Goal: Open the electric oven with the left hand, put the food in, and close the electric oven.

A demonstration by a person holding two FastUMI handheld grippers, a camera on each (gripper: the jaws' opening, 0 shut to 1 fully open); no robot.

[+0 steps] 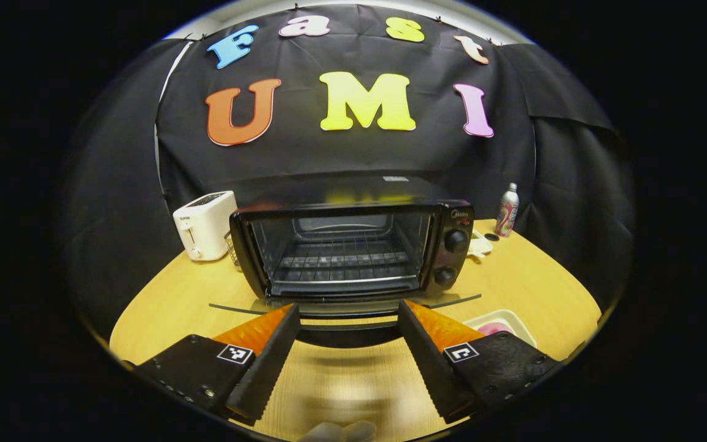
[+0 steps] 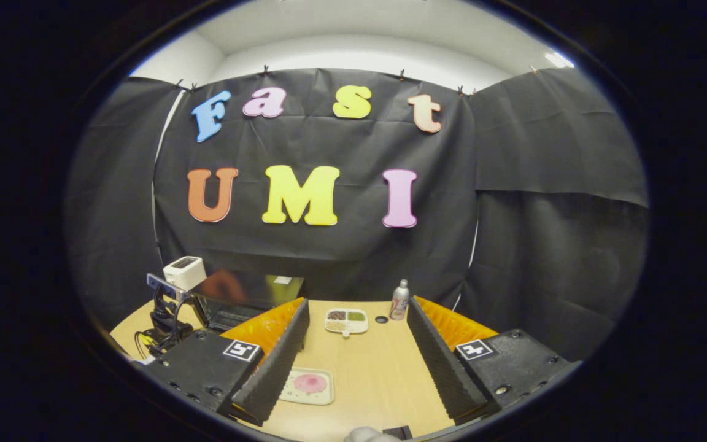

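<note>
Left gripper view: the electric oven sits mid-table on the pale wood-grain table, a boxy black metal case with a glossy top. Its glass door lies folded down flat toward the camera, curved dark handle at the near edge. Inside, a wire rack of thin parallel bars, cavity bare. Two round black knobs stacked on the right panel.

Left gripper hangs just in front of the lowered door, its tongs spread wide apart, nothing between them; inner faces ribbed like saw teeth. Tips look close to the door's front edge; contact cannot be told.

White toaster, rounded plastic box, stands left of the oven, close beside it. Slim metal can stands upright at the table's far right.

Food: a pink, soft-looking round patch on a shallow cream rectangular tray, lying on the table right of the oven and well apart from it.

Right gripper view: right gripper held above the table, tongs wide apart, empty, same serrated faces. Beyond them, a small white divided dish with dark and green fillings, next to the can.
</note>
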